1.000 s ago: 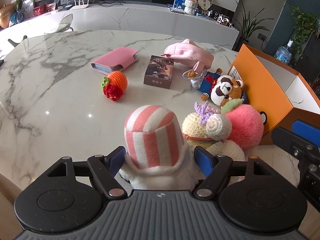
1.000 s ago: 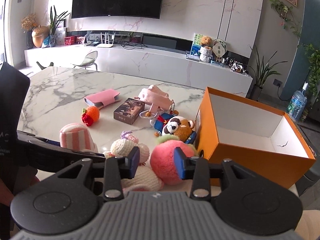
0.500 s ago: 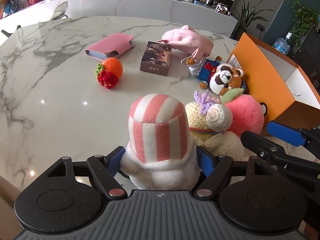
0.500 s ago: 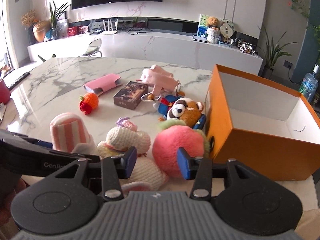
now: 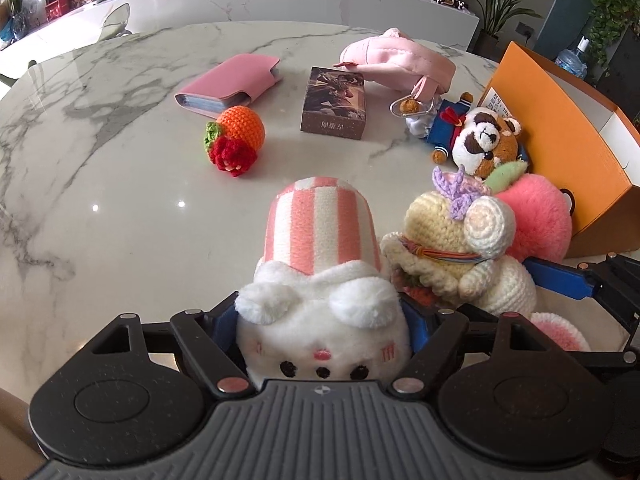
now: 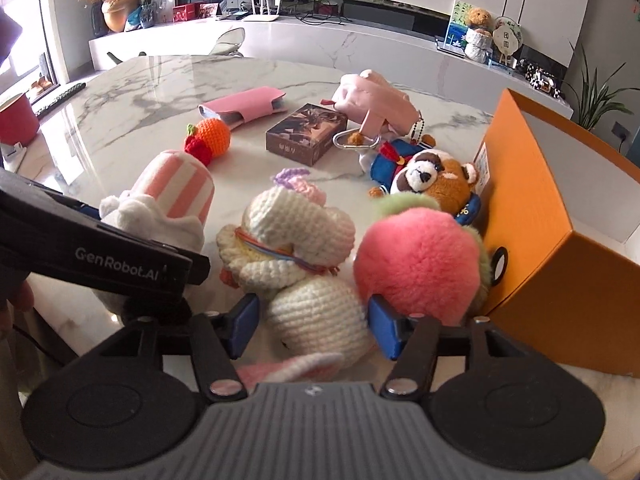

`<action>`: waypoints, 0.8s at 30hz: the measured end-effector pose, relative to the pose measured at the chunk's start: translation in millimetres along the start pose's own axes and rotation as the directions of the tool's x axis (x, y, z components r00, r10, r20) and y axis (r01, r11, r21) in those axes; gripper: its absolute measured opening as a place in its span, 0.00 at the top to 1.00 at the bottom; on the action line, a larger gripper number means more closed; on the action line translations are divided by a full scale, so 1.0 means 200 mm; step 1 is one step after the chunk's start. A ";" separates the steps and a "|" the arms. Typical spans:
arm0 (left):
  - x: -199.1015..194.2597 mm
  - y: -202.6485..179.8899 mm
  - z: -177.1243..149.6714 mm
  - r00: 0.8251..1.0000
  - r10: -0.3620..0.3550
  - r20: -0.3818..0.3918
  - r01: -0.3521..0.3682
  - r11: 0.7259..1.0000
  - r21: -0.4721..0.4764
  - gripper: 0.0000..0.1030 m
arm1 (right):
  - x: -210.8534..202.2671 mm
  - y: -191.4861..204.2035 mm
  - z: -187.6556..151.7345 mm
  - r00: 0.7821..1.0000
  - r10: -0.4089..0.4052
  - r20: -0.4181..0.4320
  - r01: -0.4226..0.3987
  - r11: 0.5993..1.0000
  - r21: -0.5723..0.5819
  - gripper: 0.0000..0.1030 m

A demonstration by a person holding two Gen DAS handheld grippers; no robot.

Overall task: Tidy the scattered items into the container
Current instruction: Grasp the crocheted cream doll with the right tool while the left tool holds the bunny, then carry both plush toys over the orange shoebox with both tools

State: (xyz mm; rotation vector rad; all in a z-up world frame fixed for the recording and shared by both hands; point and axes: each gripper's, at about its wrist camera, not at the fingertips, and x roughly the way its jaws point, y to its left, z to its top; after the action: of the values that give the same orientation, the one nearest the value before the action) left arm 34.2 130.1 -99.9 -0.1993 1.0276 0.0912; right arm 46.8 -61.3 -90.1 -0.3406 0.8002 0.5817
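On the marble table, at six o'clock in the left wrist view, the left gripper stands wide around a white plush with a pink-striped hat; whether its pads press the plush I cannot tell. The right gripper is at six o'clock in its own view, jaws opening, with the cream crochet doll between them and the pads apart from it. At that doll's two o'clock a pink pompom touches it, with the orange box just beside at three o'clock, open and tilted on its side. A raccoon plush lies against the box wall. Farther out, toward twelve o'clock, lie a brown card box, a pink pouch, a pink wallet and a crochet orange.
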 end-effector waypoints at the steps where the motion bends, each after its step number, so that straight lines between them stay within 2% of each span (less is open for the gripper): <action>1: 0.00 0.00 0.00 1.000 -0.002 0.002 0.002 1.000 0.003 0.11 | 0.01 0.00 0.00 1.000 -0.006 -0.001 0.006 1.000 -0.006 0.38; 5: 0.01 0.00 -0.01 1.000 -0.010 0.014 0.009 1.000 0.024 0.13 | 0.06 0.00 -0.01 1.000 -0.018 -0.016 0.018 1.000 -0.008 0.38; 11: 0.01 -0.02 -0.01 0.999 0.004 0.038 -0.006 0.999 0.037 0.16 | 0.07 0.01 -0.02 0.999 -0.036 -0.013 0.036 0.999 -0.025 0.48; 15: -0.01 -0.02 -0.02 0.999 0.008 0.044 -0.009 1.000 0.020 0.18 | 0.05 0.02 -0.02 0.999 -0.038 -0.011 0.038 0.999 -0.009 0.50; 24: -0.15 -0.05 -0.04 0.995 0.014 0.099 -0.016 1.000 0.014 0.19 | -0.09 0.06 -0.02 0.997 -0.053 0.057 0.053 0.999 -0.011 0.51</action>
State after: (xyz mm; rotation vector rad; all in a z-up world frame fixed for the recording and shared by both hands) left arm 13.3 119.4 -77.9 -0.1719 0.9311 0.1061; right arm 28.0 -60.0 -79.5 -0.3542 0.7314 0.5446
